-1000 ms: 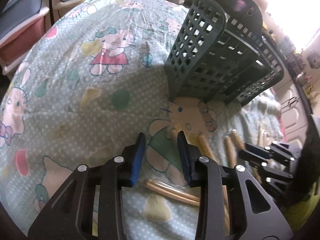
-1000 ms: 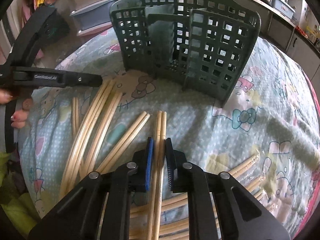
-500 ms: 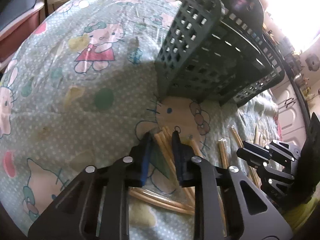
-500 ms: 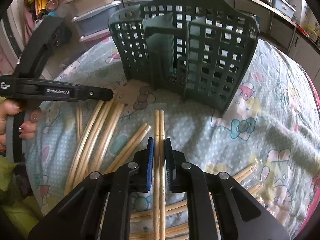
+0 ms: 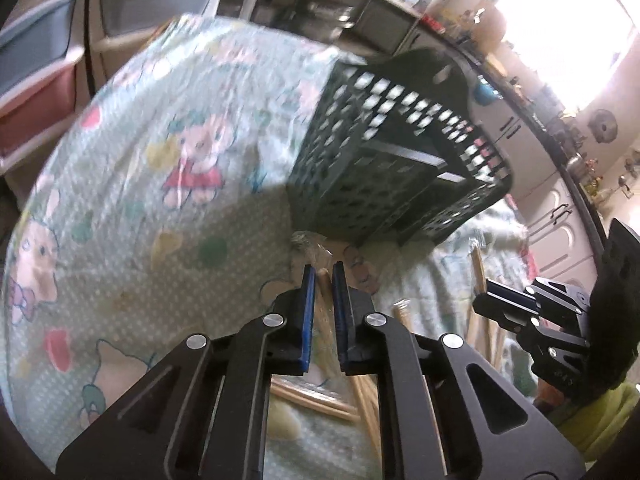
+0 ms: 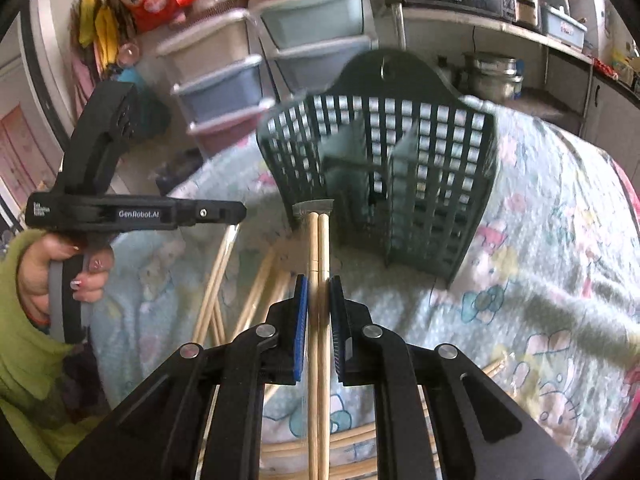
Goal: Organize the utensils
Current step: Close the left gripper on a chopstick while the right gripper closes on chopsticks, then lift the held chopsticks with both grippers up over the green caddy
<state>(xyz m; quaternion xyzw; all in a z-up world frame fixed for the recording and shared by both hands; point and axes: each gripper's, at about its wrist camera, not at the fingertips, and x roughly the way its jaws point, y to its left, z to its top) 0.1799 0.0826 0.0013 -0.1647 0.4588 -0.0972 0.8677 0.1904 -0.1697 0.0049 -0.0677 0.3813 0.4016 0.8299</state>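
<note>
blue-padded right gripper [image 6: 319,292] clamps a wrapped pair of wooden chopsticks [image 6: 319,240] pointing at the dark green utensil basket [image 6: 420,168]. left gripper [image 5: 323,280] has just been closing and now pinches another wrapped chopstick pair [image 5: 322,280] above the cartoon-print tablecloth [image 5: 140,216]. loose chopsticks [image 6: 224,264] lie on the cloth below, the basket upright beyond.

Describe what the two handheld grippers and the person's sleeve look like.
Both the left gripper and right gripper are matte black plastic with silver screw heads and blue pads lining the jaws. The left one's side reads "GenRobot.AI" in white lettering. The sleeve is yellow-green, and the hand has painted nails.
</note>
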